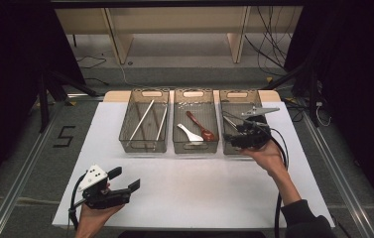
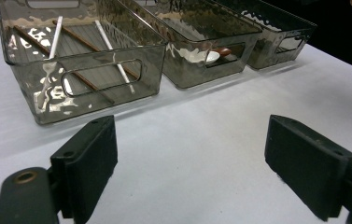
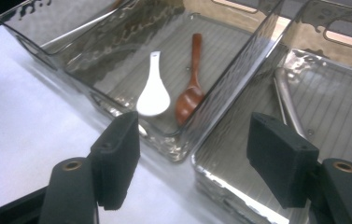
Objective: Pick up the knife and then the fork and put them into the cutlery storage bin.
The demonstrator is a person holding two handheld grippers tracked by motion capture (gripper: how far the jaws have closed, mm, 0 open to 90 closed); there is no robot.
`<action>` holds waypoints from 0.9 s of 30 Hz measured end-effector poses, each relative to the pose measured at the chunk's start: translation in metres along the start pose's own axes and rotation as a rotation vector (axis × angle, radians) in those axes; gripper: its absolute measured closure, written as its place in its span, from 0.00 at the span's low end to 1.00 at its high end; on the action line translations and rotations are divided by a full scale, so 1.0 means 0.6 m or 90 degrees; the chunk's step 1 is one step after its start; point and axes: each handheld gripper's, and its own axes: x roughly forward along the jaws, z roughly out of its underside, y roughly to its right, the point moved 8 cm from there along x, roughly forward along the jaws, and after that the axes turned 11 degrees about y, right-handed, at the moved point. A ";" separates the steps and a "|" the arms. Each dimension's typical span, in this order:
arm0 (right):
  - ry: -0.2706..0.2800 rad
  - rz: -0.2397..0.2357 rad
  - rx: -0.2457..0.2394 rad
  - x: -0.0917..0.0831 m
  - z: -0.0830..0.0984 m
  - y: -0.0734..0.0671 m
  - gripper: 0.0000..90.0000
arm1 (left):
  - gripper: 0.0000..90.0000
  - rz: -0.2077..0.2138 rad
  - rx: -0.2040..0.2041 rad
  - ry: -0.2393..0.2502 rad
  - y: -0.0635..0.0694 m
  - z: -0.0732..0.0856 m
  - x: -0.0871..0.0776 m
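Revealing metal utensil (image 3: 288, 105) beyond open right tool (image 3: 194, 158).

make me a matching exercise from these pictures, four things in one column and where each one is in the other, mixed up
Things:
1. chopsticks
2. white spoon
3. metal utensil
4. left gripper

Places:
A. over the bare white table, near its front edge
B. right bin
C. left bin
D. middle bin, beside the brown spoon

Pairs: 1-C, 2-D, 3-B, 4-A
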 end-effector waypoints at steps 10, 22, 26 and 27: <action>0.035 -0.020 0.002 -0.016 0.018 -0.033 0.37 | 0.19 0.001 -0.002 -0.002 0.002 0.001 0.001; 0.064 -0.035 -0.004 -0.036 0.033 -0.060 0.36 | 0.18 0.004 0.000 -0.009 0.003 0.003 0.002; 0.076 -0.045 -0.002 -0.042 0.037 -0.068 0.36 | 0.18 0.004 0.000 -0.009 0.003 0.003 0.002; 0.079 -0.048 -0.003 -0.044 0.038 -0.070 0.35 | 0.18 0.005 -0.002 -0.009 0.003 0.004 0.002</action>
